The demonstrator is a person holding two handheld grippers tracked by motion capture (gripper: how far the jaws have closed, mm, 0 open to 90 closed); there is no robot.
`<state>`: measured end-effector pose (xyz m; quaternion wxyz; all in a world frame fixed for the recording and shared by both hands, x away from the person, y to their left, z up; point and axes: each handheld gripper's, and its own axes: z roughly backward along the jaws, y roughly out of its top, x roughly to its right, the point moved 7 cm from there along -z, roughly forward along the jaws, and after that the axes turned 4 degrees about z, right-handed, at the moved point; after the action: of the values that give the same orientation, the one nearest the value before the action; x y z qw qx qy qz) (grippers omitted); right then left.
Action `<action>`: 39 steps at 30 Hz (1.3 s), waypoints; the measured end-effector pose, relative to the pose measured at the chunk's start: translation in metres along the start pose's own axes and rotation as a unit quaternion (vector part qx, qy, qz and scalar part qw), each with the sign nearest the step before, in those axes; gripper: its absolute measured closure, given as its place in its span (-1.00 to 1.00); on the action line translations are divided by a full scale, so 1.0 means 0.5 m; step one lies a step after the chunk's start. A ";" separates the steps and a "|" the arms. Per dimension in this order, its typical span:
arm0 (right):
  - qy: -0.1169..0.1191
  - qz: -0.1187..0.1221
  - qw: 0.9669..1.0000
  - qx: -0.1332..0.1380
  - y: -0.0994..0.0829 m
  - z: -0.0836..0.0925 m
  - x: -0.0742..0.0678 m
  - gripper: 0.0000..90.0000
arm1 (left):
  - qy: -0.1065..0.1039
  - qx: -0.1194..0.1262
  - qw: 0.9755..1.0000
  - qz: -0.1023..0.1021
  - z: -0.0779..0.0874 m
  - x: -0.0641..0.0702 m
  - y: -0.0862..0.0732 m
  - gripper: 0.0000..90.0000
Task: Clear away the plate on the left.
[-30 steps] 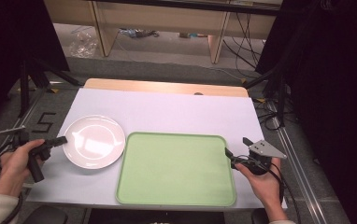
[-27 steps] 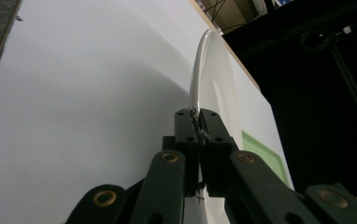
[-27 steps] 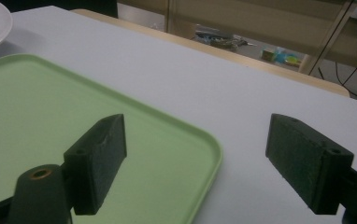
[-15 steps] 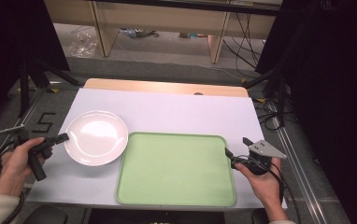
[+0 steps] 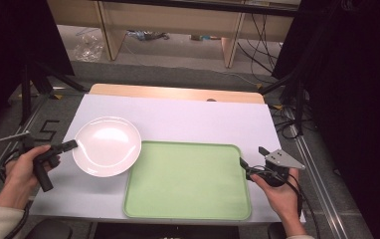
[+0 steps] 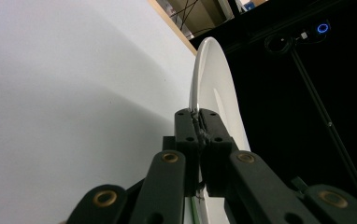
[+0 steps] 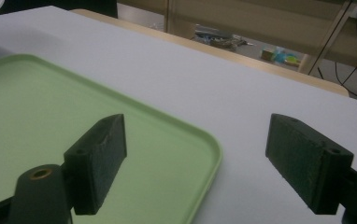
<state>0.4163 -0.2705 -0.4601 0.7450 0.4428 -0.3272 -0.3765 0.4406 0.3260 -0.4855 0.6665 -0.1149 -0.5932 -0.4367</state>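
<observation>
A white plate (image 5: 107, 146) hangs tilted over the white table, its right rim over the near-left corner of the green tray (image 5: 188, 179). My left gripper (image 5: 74, 144) is shut on the plate's left rim. In the left gripper view the pads (image 6: 199, 123) pinch the thin edge of the plate (image 6: 216, 93), seen edge-on. My right gripper (image 5: 251, 157) stands open beside the tray's right edge. In the right gripper view its jaws (image 7: 202, 154) straddle the corner of the tray (image 7: 50, 107) with nothing between them.
The table (image 5: 188, 117) has a wooden strip (image 5: 178, 93) along its far edge. A dark stand (image 5: 26, 89) rises at the left. Cables (image 5: 282, 119) lie on the floor at the right, beside a metal rail.
The plate and my left gripper have shifted a little to the right, bringing the plate's rim over the tray's corner. The right gripper has stayed put.
</observation>
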 end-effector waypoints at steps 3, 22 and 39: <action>0.000 0.000 1.000 0.000 0.000 0.000 0.000 -0.53 | -0.003 -0.003 1.000 0.001 -0.003 0.004 -0.002 0.93; -0.001 -0.002 1.000 -0.001 -0.001 0.001 0.000 -0.53 | -0.018 -0.013 1.000 -0.001 -0.026 0.032 -0.014 0.93; -0.002 -0.004 1.000 -0.001 -0.002 0.001 0.002 -0.53 | -0.026 -0.024 0.999 0.001 -0.055 0.053 -0.026 0.93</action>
<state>0.4157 -0.2718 -0.4607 0.7435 0.4428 -0.3263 -0.3803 0.4480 0.2879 -0.4744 0.6482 -0.1428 -0.5993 -0.4474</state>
